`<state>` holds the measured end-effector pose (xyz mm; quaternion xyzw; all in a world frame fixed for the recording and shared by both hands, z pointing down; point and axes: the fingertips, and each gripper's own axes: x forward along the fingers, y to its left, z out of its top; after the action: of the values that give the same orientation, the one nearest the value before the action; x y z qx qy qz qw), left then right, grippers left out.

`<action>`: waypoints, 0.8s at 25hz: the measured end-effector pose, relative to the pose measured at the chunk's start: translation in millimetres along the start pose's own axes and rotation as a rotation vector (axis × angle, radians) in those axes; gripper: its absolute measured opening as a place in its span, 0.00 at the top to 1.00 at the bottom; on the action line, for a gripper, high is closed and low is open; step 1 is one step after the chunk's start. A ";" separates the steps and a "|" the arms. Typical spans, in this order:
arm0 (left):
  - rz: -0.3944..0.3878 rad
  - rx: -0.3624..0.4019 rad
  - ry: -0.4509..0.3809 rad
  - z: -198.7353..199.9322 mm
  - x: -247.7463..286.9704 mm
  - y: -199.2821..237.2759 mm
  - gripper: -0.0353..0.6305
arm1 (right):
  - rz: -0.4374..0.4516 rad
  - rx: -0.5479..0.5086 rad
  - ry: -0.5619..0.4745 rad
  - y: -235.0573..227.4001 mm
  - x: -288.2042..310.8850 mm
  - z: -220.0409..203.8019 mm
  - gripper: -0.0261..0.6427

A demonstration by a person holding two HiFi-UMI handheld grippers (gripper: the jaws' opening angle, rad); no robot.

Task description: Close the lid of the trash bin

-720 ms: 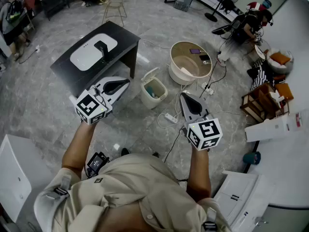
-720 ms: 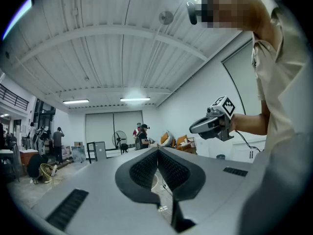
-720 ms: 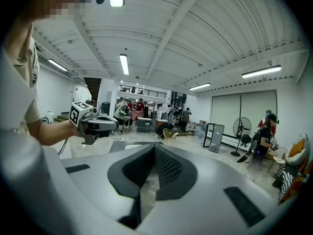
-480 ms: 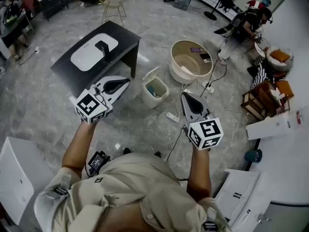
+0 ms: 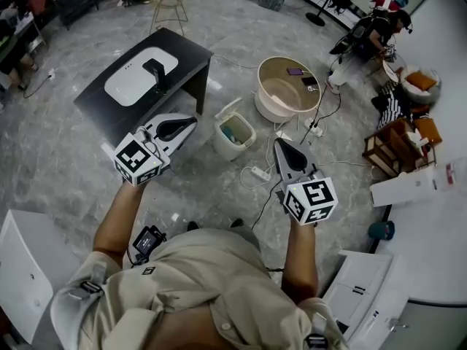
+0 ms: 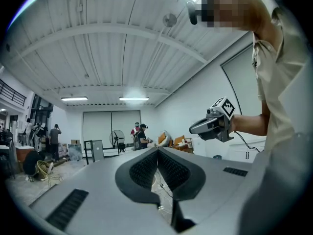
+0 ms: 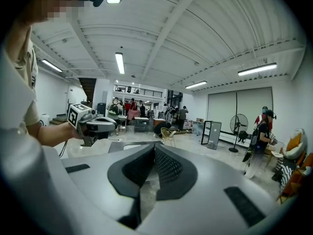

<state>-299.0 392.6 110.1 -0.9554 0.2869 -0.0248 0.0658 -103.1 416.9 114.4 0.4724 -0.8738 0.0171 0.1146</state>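
The trash bin (image 5: 228, 150) is cream. The left gripper (image 5: 191, 122) and right gripper (image 5: 279, 145) are grey, with black-and-white square-patterned cubes (image 5: 136, 160). The table (image 5: 190, 55) is black.

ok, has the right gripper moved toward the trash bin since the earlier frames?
No. The right gripper keeps the same gap from the trash bin, to its left in the head view.

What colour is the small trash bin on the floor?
The trash bin is cream-white; the head view shows it best.
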 end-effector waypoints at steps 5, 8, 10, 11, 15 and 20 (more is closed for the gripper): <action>0.008 -0.021 0.015 -13.6 8.0 10.6 0.92 | 0.006 0.047 -0.004 -12.8 17.4 -9.4 0.92; 0.015 -0.028 0.033 -23.6 18.5 18.6 0.92 | 0.012 0.068 0.003 -28.2 33.8 -16.8 0.92; 0.036 -0.030 0.055 -29.5 23.4 27.8 0.92 | 0.033 0.080 0.006 -37.2 48.5 -20.2 0.92; 0.050 -0.032 0.065 -31.5 26.6 33.0 0.92 | 0.046 0.086 0.007 -42.5 56.1 -21.4 0.92; 0.094 -0.041 0.090 -36.0 51.2 48.6 0.92 | 0.091 0.100 0.005 -73.0 82.4 -23.2 0.92; 0.131 -0.044 0.115 -40.5 95.1 66.4 0.92 | 0.149 0.112 0.017 -118.2 116.4 -28.0 0.92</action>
<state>-259.3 280.7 141.9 -0.9328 0.3525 -0.0687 0.0296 -61.4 259.7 157.6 0.4114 -0.9033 0.0785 0.0936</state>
